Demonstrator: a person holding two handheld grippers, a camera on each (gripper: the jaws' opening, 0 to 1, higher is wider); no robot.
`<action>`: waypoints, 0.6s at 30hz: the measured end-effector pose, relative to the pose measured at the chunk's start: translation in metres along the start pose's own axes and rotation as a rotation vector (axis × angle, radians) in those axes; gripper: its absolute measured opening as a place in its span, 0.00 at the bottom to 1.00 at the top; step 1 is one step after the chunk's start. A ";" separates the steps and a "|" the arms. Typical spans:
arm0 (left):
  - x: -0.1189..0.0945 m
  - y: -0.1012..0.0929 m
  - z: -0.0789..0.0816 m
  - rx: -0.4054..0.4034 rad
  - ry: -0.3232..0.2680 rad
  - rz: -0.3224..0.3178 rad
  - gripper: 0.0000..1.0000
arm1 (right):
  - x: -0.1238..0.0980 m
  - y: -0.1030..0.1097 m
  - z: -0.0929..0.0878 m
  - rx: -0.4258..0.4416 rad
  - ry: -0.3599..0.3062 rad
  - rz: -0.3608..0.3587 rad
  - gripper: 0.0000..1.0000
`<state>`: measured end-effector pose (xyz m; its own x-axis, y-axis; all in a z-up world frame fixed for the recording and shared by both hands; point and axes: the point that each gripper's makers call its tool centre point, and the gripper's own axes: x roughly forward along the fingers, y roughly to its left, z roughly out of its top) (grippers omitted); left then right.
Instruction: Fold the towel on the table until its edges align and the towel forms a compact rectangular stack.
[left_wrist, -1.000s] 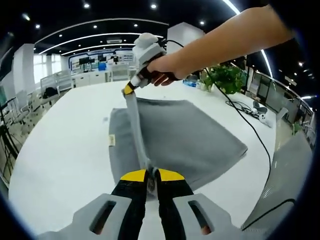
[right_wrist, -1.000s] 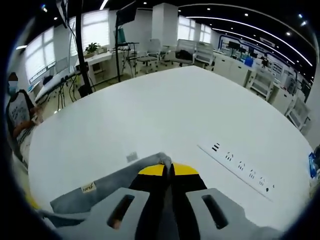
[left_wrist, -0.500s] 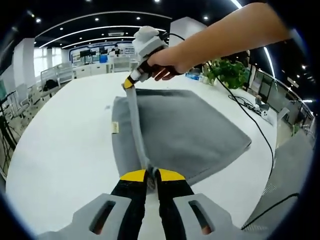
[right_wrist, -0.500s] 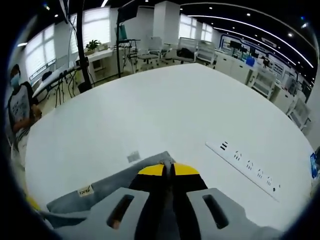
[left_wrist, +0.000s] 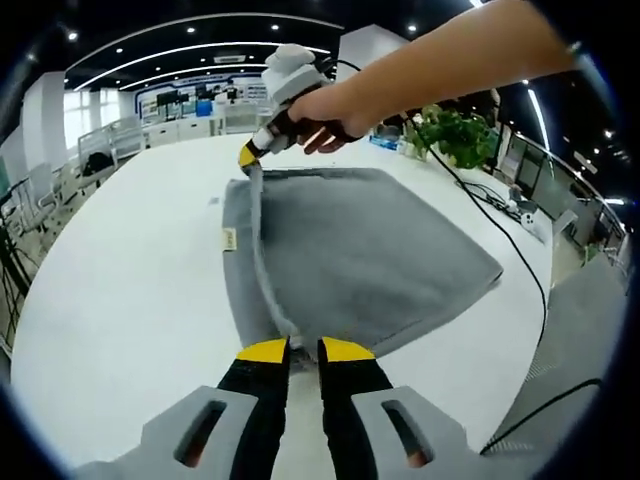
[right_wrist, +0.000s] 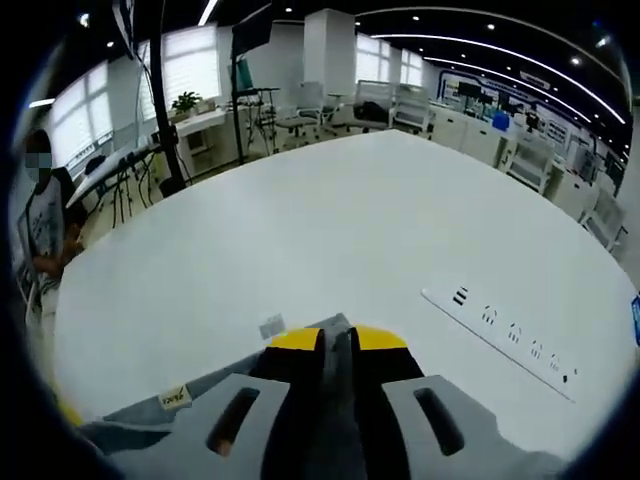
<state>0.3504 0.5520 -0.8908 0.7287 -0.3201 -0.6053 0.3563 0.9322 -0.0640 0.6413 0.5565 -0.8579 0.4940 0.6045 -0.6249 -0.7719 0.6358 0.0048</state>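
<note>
Grey towel (left_wrist: 360, 255) lies spread on the white tabletop (left_wrist: 120, 290), folded over itself, a small tan label (left_wrist: 229, 239) showing on the lower layer at its left edge. In the left gripper view, the left gripper (left_wrist: 303, 349) sits low at the near corner of the towel with a gap between its yellow-tipped jaws; released, the cloth lying just ahead of the tips, contact too close to call. Far corner of the towel is raised slightly and pinched by the right gripper (left_wrist: 249, 157), gripped in a person's hand (left_wrist: 325, 115) reaching in from the upper right. In the right gripper view, the right gripper (right_wrist: 338, 338) has its jaws clenched on a thin fold of grey towel (right_wrist: 335, 325), the tan label (right_wrist: 175, 397) visible to the lower left. A white power strip (right_wrist: 505, 332) lies on the tabletop to the right, apart from the towel. A black cable (left_wrist: 500, 250) trails across the tabletop right of the towel; a potted plant (left_wrist: 455, 135) stands beyond.
</note>
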 end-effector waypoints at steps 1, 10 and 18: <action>0.000 0.000 0.000 0.006 0.002 0.006 0.16 | 0.000 0.000 0.002 0.001 -0.008 0.003 0.11; -0.006 0.009 0.007 0.061 -0.028 0.058 0.21 | -0.005 -0.010 0.008 -0.013 -0.030 0.017 0.22; 0.001 -0.003 0.013 0.135 -0.028 0.023 0.22 | -0.019 -0.022 0.004 0.007 -0.038 0.013 0.31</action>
<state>0.3575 0.5472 -0.8808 0.7531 -0.3052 -0.5828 0.4135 0.9086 0.0586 0.6503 0.5334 -0.8433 0.4988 0.6302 -0.5950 -0.7753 0.6313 0.0186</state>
